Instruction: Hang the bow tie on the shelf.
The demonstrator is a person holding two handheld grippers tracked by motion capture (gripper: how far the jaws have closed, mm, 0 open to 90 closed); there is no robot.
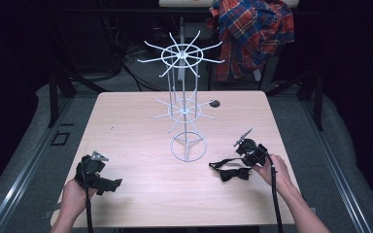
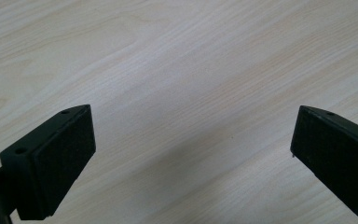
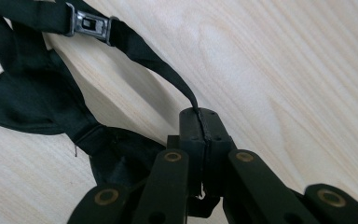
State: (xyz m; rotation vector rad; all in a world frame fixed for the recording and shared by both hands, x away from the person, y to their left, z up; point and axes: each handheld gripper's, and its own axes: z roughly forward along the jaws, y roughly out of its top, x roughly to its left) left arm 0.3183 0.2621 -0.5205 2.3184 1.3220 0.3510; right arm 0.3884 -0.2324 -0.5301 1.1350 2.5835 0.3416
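Observation:
A black bow tie (image 1: pixel 234 174) with a thin strap lies on the wooden table (image 1: pixel 136 141) at the front right. My right gripper (image 1: pixel 246 151) is shut on its strap (image 3: pixel 168 77), pinched between the two black jaws. The bow (image 3: pixel 23 102) rests on the table to the left of the jaws, and a metal clasp (image 3: pixel 89 23) sits on the strap farther off. A white wire display stand (image 1: pixel 184 111) with hooked arms rises at the table's middle. My left gripper (image 1: pixel 108 183) rests at the front left, open over bare wood, its fingers (image 2: pixel 56 163) wide apart.
A plaid shirt (image 1: pixel 252 29) hangs behind the table at the back right. A small dark round hole (image 1: pixel 214 103) marks the tabletop near the stand's lower arms. Metal rails (image 1: pixel 24 165) and dark frame legs flank the table.

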